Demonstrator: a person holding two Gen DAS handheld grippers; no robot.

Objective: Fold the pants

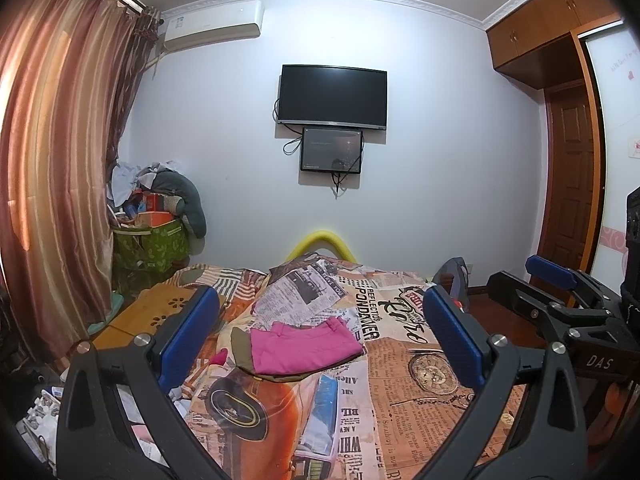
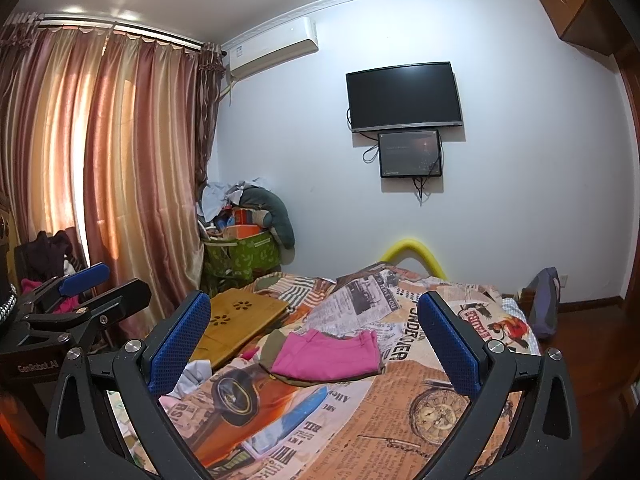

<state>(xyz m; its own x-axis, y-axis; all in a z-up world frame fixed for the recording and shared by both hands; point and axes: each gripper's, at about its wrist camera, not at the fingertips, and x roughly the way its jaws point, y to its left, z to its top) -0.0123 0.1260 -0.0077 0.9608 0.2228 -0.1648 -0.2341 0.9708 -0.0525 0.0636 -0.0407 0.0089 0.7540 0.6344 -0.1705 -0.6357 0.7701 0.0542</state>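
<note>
Bed [image 1: 400,400] fills the lower half of both views, covered w/ a loud newspaper-print quilt [image 2: 400,400]. Wall behind carries a TV [image 1: 333,96] w/ a smaller screen [image 1: 332,155] under it, curtains [image 1: 60,140] on the window side, a green bag [image 2: 240,258] stuffed w/ clutter in the corner. A wooden lap tray [image 2: 236,326] lies on the bed's curtain side, near but apart from the clothes.

Pink pants [image 1: 304,346] sit mid-bed, already folded into a compact rectangle, resting on top of an olive garment [image 1: 242,344] that sticks out beneath & to the side. A pink scrap [image 1: 219,357] lies just beside that pile; can't tell what it is.

Step in hand, as I judge it: pink pair looks done, tools backed off above the near end of the bed, nothing gripped. Next move prob calls for either tidying the pink fold or fetching another pair; the olive piece would need the pink one lifted off first. Can't tell if the olive piece is pants.

Left tool [image 1: 320,332]: fingers spread wide, empty, pointing level along the bed toward the pile. Right tool [image 2: 316,340]: same, spread wide & empty, held beside the left one at about equal height; each shows at the edge of the other's view
</note>
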